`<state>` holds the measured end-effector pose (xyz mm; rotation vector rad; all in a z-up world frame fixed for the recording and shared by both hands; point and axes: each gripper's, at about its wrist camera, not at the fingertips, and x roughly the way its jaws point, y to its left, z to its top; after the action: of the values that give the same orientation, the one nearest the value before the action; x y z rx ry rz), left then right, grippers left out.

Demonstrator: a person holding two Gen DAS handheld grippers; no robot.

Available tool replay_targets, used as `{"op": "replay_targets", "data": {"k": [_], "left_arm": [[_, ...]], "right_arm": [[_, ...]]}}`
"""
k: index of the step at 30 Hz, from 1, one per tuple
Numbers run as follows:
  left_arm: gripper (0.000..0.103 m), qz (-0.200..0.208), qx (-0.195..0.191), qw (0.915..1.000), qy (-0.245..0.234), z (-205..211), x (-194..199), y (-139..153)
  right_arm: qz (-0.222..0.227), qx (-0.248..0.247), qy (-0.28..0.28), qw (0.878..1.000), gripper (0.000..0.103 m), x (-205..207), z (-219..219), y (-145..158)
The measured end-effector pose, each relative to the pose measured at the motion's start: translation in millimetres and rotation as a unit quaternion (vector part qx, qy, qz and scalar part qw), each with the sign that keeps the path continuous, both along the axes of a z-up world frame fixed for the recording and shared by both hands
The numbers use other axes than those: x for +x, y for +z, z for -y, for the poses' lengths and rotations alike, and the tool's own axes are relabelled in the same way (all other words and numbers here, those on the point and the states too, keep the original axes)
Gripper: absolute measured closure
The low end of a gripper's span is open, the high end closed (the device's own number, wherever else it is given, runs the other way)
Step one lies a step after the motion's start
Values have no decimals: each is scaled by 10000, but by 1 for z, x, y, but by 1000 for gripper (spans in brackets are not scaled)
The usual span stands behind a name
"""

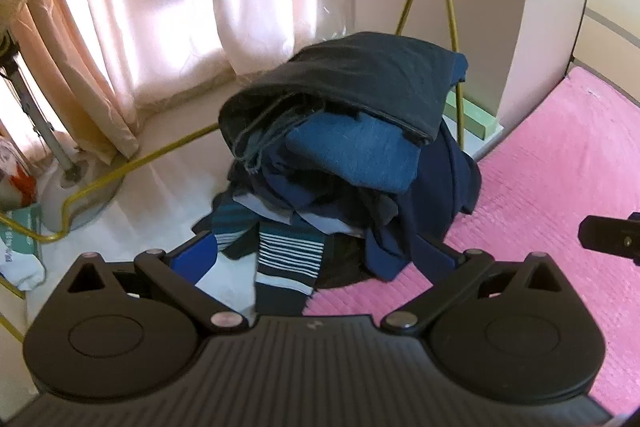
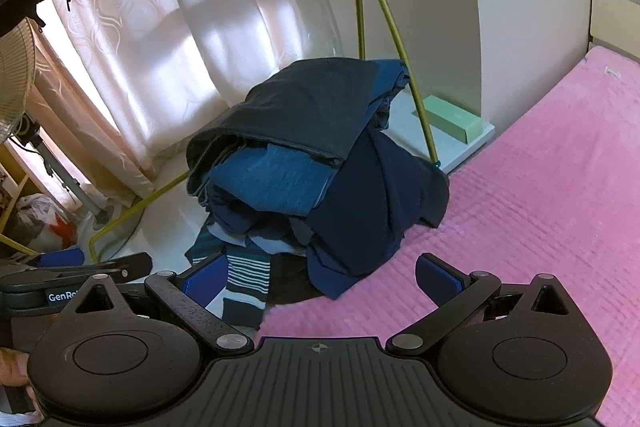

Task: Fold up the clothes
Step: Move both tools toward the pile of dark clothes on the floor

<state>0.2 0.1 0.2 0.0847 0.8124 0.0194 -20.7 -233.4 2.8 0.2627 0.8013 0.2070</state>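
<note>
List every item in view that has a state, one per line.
Left gripper: open, empty, aimed at the pile.
Right gripper: open, empty.
Clothes pile: heaped at the edge of the pink mat, unfolded.
Dark grey garment: draped on top of the pile.
Striped garment: hanging off the pile's front.
Curtain: drawn.

Bedroom: pink bed (image 2: pixel 540 211), curtains (image 1: pixel 168 7)

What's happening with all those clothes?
A person holds a hand-held gripper in each hand, facing a pile of clothes at the edge of a pink bed cover. The left hand-held gripper and the right hand-held gripper are both wide open, holding nothing. A dark garment tops the pile; a striped one hangs lowest. Folding hasn't started.
</note>
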Motion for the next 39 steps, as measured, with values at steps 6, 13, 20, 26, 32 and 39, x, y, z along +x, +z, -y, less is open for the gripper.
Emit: {"op": "replay_targets", "data": {"k": [6,13,20,26,32,39], "left_arm": [[1,249,26,9996,-145,-4,-13,-2],[1,-140,-119,9996,-211,-1,3,-11],[1,-195,-114,9993,-284,3,3,-12],[1,-208,-92,9992,-315,6,2,-14],[1,-245,-108,9991,-327,8,3,-15],[1,-288,-120,9989,-339,9,4,-15]], "right_arm": [[-37,-5,-24,10000,1,3,0,-1],[-81,-14,-49,10000,1,6,0,-1],[-107,-40,-25,9999,1,5,-4,-2],[-129,-58,-21,9999,1,7,-5,-1],[-130,-75,-20,9999,1,8,-2,-1],[-177,-77,-46,9998,1,9,1,-3]]}}
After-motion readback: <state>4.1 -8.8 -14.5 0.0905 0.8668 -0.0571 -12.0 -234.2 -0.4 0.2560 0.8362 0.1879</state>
